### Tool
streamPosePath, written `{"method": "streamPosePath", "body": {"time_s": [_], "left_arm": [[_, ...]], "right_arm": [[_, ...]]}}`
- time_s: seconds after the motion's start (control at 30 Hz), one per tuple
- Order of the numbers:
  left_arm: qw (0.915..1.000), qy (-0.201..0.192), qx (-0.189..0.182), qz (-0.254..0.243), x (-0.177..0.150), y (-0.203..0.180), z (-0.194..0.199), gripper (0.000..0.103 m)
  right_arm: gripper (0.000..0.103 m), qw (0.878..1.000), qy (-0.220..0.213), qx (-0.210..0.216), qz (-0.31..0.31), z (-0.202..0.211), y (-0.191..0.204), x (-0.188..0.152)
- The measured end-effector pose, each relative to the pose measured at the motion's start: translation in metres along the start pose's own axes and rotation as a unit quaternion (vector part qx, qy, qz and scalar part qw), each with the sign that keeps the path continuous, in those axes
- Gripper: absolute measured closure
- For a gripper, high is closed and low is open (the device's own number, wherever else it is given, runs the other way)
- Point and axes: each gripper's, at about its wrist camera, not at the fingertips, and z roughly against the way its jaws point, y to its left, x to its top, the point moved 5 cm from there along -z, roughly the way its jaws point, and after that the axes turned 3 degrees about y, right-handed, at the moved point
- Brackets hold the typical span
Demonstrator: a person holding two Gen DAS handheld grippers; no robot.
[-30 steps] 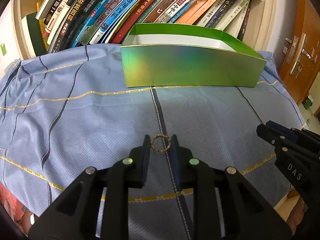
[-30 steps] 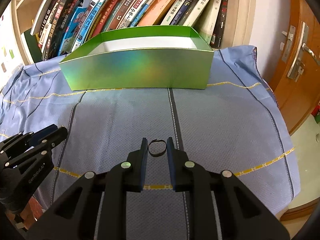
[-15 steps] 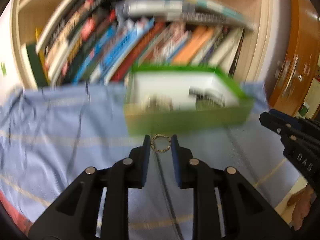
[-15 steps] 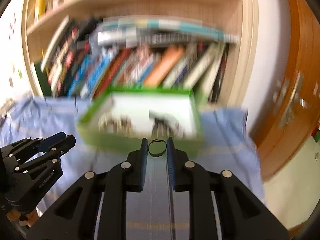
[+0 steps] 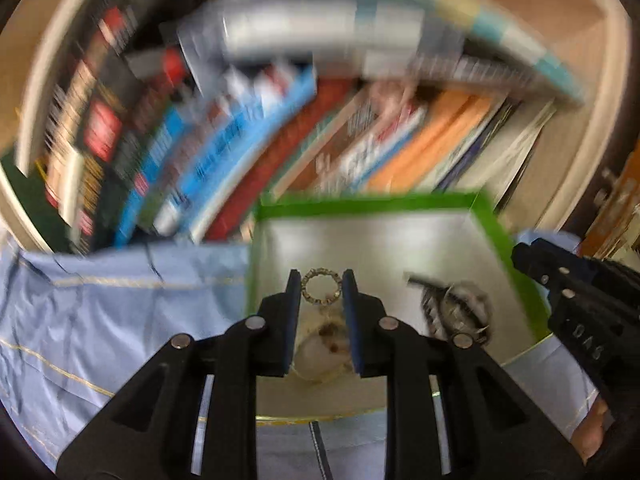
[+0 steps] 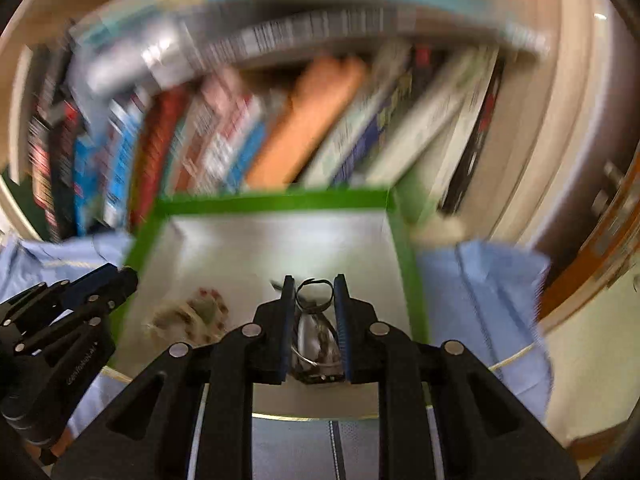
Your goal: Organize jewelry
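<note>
Beaded ring (image 5: pixel 321 290): I'm pinching it upright at the tips of the left claw (image 5: pixel 321 292), jaws nearly closed on it; it's hanging over the left half of the green box (image 5: pixel 490 216), directly above a pale jewelry pile (image 5: pixel 322 346).
Dark ring (image 6: pixel 315 293): I'm gripping it in the right claw (image 6: pixel 314 294), jaws narrowed around it, over the right half, above a metal tangle (image 6: pixel 316 346).
Drop line: both are sitting inside the walls, so release is going straight down, I judge.
Surroundings: blue cloth (image 5: pixel 100 312) is covering the bench; bookshelf (image 5: pixel 280 120) behind, blurred.

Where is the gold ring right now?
In the left wrist view, the gold ring is pinched in the left gripper, held over the left part of the open green box.
</note>
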Motion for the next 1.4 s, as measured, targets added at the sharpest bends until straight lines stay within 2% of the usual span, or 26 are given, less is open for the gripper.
{"method": "streamPosePath", "body": {"time_s": [0.07, 0.2, 0.23, 0.27, 0.3, 0.33, 0.37, 0.43, 0.47, 0.53, 0.6, 0.63, 0.7, 0.83, 1.0, 1.17, 1.4], "left_arm": [[0.9996, 0.027, 0.004, 0.000, -0.009, 0.001, -0.023, 0.082], [0.9979, 0.064, -0.008, 0.006, -0.018, 0.004, -0.043, 0.082], [0.9978, 0.066, -0.007, 0.004, -0.018, 0.004, -0.044, 0.080], [0.9980, 0.062, -0.006, 0.003, -0.017, 0.003, -0.043, 0.070], [0.9983, 0.058, -0.005, 0.002, -0.016, 0.003, -0.040, 0.063], [0.9989, 0.048, -0.003, 0.001, -0.014, 0.003, -0.034, 0.047], [0.9995, 0.031, 0.005, -0.001, -0.011, 0.002, -0.025, 0.042], [0.9998, 0.002, 0.019, -0.010, -0.009, 0.002, -0.007, 0.041], [0.9997, -0.008, 0.022, -0.011, -0.009, 0.002, 0.002, 0.038], [0.9984, -0.048, 0.026, -0.013, -0.015, 0.001, 0.029, 0.029], [0.9961, -0.080, 0.032, -0.017, -0.023, 0.000, 0.052, 0.023], [0.9945, -0.097, 0.034, -0.017, -0.030, -0.001, 0.065, 0.018], [0.9928, -0.115, 0.029, -0.018, -0.042, -0.003, 0.082, 0.015], [0.9909, -0.131, 0.032, -0.007, -0.072, -0.005, 0.106, 0.010], [0.9882, -0.149, 0.034, -0.010, -0.107, -0.010, 0.126, 0.004], [0.9879, -0.153, 0.028, -0.003, -0.129, -0.009, 0.139, 0.004], [0.9853, -0.167, 0.033, -0.007, -0.132, -0.010, 0.155, 0.004]], "right_arm": [[0.083, 1.000, 0.016, 0.006, 0.001, -0.013, 0.000, -0.007], [0.081, 1.000, 0.031, 0.004, -0.002, -0.022, -0.004, -0.012], [0.070, 1.000, 0.028, 0.008, -0.004, -0.019, -0.005, -0.011], [0.062, 1.000, 0.022, 0.010, -0.005, -0.015, -0.006, -0.009], [0.047, 1.000, 0.011, 0.009, -0.006, -0.009, -0.007, -0.007], [0.038, 1.000, -0.004, 0.006, -0.009, -0.001, -0.010, -0.006], [0.036, 1.000, -0.023, 0.000, -0.008, 0.011, -0.011, -0.004], [0.032, 0.998, -0.056, -0.011, -0.005, 0.038, -0.013, -0.005], [0.029, 0.997, -0.070, -0.015, -0.005, 0.049, -0.014, -0.005], [0.013, 0.993, -0.113, -0.026, -0.008, 0.079, -0.018, -0.014], [0.005, 0.988, -0.147, -0.038, -0.009, 0.103, -0.021, -0.025], [0.003, 0.985, -0.167, -0.045, -0.007, 0.117, -0.022, -0.037], [0.003, 0.982, -0.179, -0.054, -0.003, 0.130, -0.023, -0.055], [0.003, 0.984, -0.170, -0.054, -0.008, 0.138, -0.030, -0.095], [0.003, 0.987, -0.144, -0.070, -0.027, 0.133, -0.041, -0.128], [0.003, 0.987, -0.143, -0.070, -0.033, 0.136, -0.043, -0.141], [0.003, 0.984, -0.161, -0.073, -0.014, 0.152, -0.031, -0.144]]}}
